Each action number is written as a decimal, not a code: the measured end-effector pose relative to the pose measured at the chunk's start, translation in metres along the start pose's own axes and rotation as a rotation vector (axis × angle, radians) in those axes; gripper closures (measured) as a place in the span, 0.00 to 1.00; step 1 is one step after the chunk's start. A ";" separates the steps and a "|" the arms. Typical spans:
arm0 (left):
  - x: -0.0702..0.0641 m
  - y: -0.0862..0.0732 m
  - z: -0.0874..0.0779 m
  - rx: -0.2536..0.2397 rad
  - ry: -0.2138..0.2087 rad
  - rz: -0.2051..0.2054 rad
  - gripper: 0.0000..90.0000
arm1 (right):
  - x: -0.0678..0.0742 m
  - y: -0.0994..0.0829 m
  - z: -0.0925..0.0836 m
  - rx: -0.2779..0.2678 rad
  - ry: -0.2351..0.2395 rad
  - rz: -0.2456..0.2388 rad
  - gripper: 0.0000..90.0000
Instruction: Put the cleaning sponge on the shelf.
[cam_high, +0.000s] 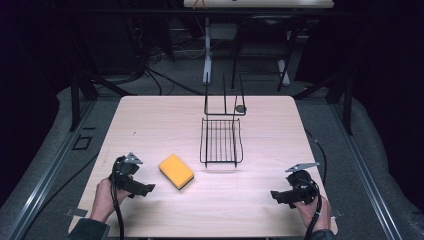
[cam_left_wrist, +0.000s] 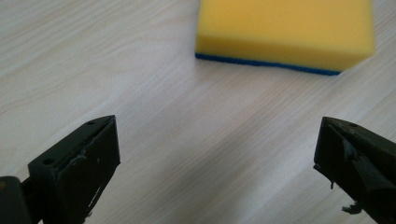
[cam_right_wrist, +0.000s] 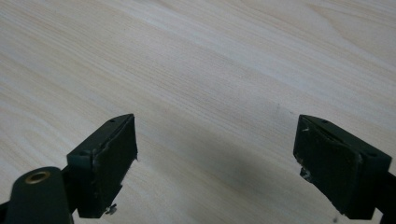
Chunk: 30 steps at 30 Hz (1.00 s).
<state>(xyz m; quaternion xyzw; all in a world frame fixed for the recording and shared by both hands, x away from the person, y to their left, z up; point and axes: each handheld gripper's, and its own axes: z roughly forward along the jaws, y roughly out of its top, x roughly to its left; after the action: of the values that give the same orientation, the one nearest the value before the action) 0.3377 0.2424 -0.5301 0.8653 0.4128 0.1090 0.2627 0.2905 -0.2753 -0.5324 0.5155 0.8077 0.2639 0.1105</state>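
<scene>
- Nearest the camera in the high view: left hand (cam_high: 104, 196) and right hand (cam_high: 311, 208), entering from the bottom edge, each wrapped around a gripper.
- Left gripper (cam_high: 148, 188) low over the near-left of the table (cam_high: 150, 115), aimed toward the right; jaws spread wide in the left gripper view, nothing between them but bare wood.
- Right gripper (cam_high: 274, 195) over the near-right of the table, aimed toward the left; jaws likewise wide apart in the right gripper view, only pale wood grain between them.
- Grey three-cornered plate on top of each gripper; dark cable trailing back past each hand.
- Yellow sponge (cam_high: 176, 171) flat on the table, just beside the left gripper and ahead of its jaws, apart from them, not touched.
- Sponge rectangular, long axis on a diagonal: one short end toward the far left, the other toward the near right.
- In the left gripper view, sponge (cam_left_wrist: 286, 32) at the top, yellow face up, thin blue layer underneath against the wood, one long side turned toward the jaws.
- Black wire rack (cam_high: 221, 140) near the table's middle, beyond and to the right of the sponge, well apart from both grippers; basket part lying along the table's depth, upright wire frame at its far end.
- Small dark round object (cam_high: 240, 108) beside the rack's far end; kind cannot be told.
- Beyond the table, dark floor with cables and metal stands.
</scene>
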 end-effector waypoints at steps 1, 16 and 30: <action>-0.001 0.001 -0.001 -0.010 -0.004 -0.002 0.00 | 0.000 0.000 0.001 -0.005 -0.001 -0.003 0.14; -0.014 0.021 0.003 -0.057 -0.014 0.020 0.00 | 0.007 0.005 0.006 0.005 0.002 -0.030 0.15; -0.027 0.044 0.025 -0.042 -0.026 0.108 0.00 | 0.007 0.005 0.007 0.016 0.007 -0.039 0.15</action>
<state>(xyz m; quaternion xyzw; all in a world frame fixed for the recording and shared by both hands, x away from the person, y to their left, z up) 0.3595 0.1900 -0.5262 0.8820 0.3596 0.1206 0.2799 0.2946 -0.2649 -0.5349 0.4995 0.8201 0.2572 0.1085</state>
